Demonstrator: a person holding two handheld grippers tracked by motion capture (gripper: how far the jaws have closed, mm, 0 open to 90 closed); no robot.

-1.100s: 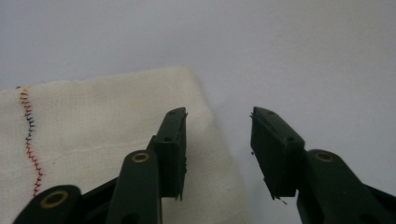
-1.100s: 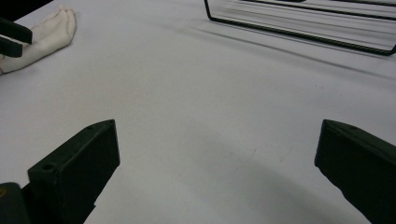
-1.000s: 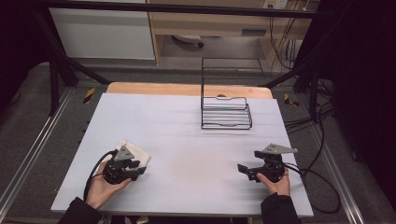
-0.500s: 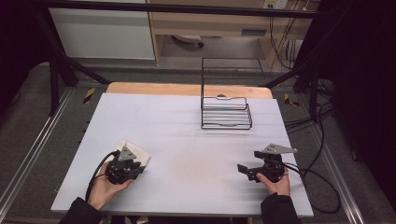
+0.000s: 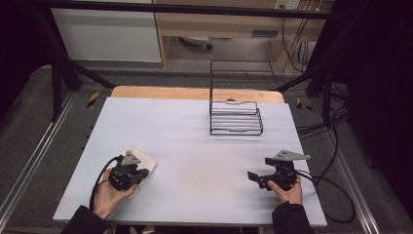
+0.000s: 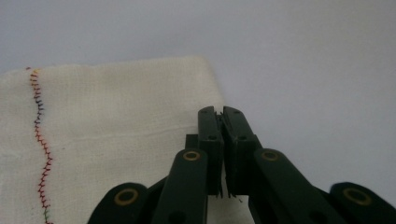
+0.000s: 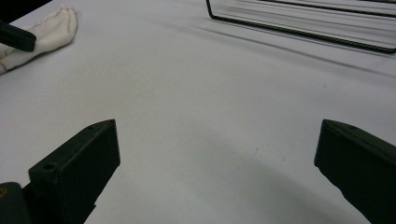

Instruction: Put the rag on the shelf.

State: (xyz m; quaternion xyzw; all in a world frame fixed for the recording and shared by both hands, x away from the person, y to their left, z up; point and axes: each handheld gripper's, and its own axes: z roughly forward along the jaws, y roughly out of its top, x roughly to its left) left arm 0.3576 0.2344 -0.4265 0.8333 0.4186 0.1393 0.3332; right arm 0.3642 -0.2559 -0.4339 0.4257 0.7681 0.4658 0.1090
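Worktop (image 5: 195, 146): one, covered by a pale sheet; it carries every item listed below.
Wire rack (image 5: 235, 117): one, black, at the far side of the worktop right of centre, well apart from both of my grippers.
Cloth (image 6: 107, 140): one, cream, folded, with a multicoloured stitched seam; it lies flat at the near left of the worktop, under and just ahead of my left hand.
Left gripper (image 6: 221, 116): one; jaws brought together at the cloth's right edge. In the left gripper view they sit over the fabric border, but I cannot tell whether any cloth is pinched between them.
Right gripper (image 5: 258, 177): one; jaws spread wide, holding nothing, resting low at the near right of the worktop and pointing left toward the cloth.
Count summary: two grippers, one cloth, one rack, one worktop.
Risk 1: if I lift my left gripper, the cloth may stay behind. Cause, in my judgement: the jaws stand at the very edge, so any hold would be on a thin margin.
Risk 2: a single layer may come up and the fold may open. Cause: the cloth is folded and only the top ply may be caught.
Risk 3: dragging may bunch the cloth. Cause: pulling sideways, not upward.
Risk 4: my right gripper is well apart from the cloth, so it cannot steady it if it slips.
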